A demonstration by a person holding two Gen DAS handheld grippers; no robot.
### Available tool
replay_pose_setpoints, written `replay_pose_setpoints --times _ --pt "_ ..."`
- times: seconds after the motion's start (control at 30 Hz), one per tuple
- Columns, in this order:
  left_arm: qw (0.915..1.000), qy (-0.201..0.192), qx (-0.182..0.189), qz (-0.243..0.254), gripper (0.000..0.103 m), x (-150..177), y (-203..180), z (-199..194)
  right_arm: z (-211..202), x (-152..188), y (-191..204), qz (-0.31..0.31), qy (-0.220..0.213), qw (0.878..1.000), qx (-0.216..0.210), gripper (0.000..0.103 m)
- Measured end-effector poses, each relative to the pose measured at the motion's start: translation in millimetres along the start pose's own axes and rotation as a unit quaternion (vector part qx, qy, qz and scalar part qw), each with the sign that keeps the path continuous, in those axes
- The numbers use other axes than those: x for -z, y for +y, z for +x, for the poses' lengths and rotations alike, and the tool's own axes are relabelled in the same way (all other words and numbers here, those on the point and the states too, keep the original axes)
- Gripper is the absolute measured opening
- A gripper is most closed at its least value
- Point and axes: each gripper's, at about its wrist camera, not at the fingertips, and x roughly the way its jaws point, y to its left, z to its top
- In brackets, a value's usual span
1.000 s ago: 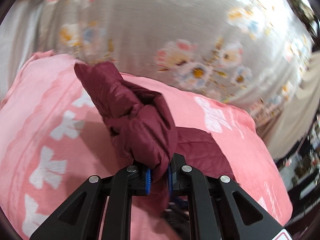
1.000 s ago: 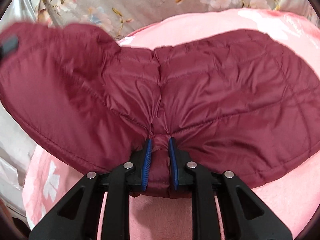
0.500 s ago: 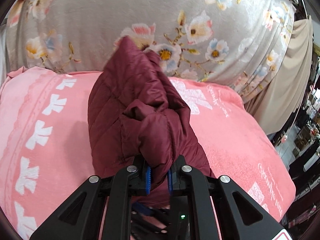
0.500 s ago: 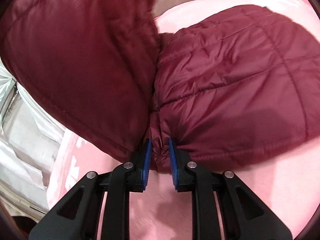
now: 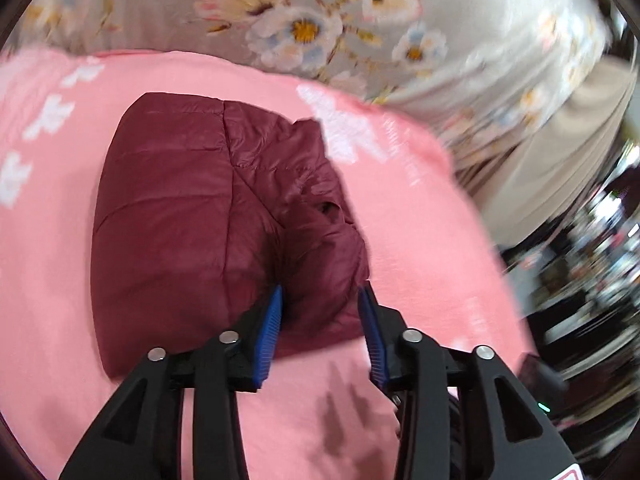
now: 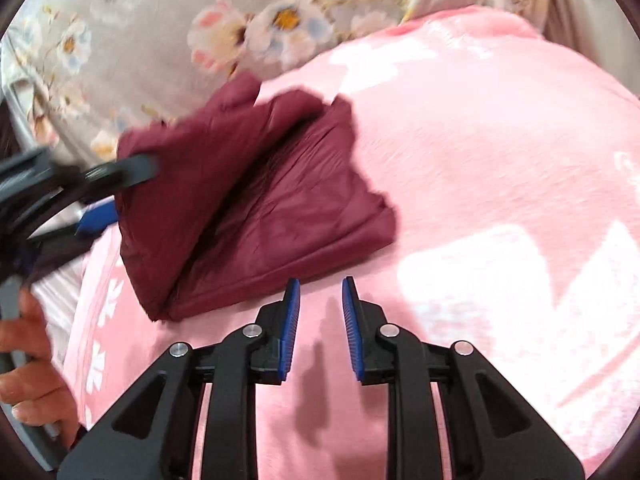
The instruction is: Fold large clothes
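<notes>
A maroon quilted jacket (image 5: 188, 216) lies folded in a compact bundle on a pink blanket (image 5: 420, 240). My left gripper (image 5: 320, 300) is open, its blue pads on either side of the bundle's near right corner. In the right wrist view the jacket (image 6: 272, 208) lies ahead and to the left. My right gripper (image 6: 318, 292) is open and empty, just in front of the jacket's near edge. The left gripper (image 6: 104, 192) shows blurred at the jacket's left side there.
The pink blanket (image 6: 500, 160) with white bow prints covers the bed. A grey floral sheet (image 5: 320, 12) lies behind it. A beige curtain (image 5: 560, 152) and dark clutter are off the bed's right edge. A hand (image 6: 28, 360) holds the left gripper's handle.
Both grippers were shut on the raised jacket. Now both have opened and let go, and the jacket lies folded flat on the blanket. The right gripper has drawn back clear of it.
</notes>
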Motion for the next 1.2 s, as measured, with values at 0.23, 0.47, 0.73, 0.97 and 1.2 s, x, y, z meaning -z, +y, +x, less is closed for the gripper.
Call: replay_pose_setpoints --times 0.23,0.47,0.73,0.97,1.2 --pt "0.9865 -0.088 -0.135 -0.028 0.059 -10 42 -59 -36 -23 33 -0.047 -0.067 0.997 -0.02 0.052" --pt "0.9763 -0.017 -0.203 -0.074 0.059 -1 86 -12 -6 -62 82 -0.097 -0.074 0.993 -0.001 0.052" --pt "0.978 0.0 -0.201 -0.054 0.059 0 82 10 23 -75 78 -0.109 -0.043 0.993 0.02 0.008" --pt "0.9741 0.02 -0.223 -0.033 0.058 3 76 42 27 -65 19 -0.059 -0.024 0.994 0.084 0.0" --pt "0.9766 0.02 -0.209 -0.044 0.058 3 84 39 -6 -70 17 -0.039 -0.06 0.997 0.014 0.03"
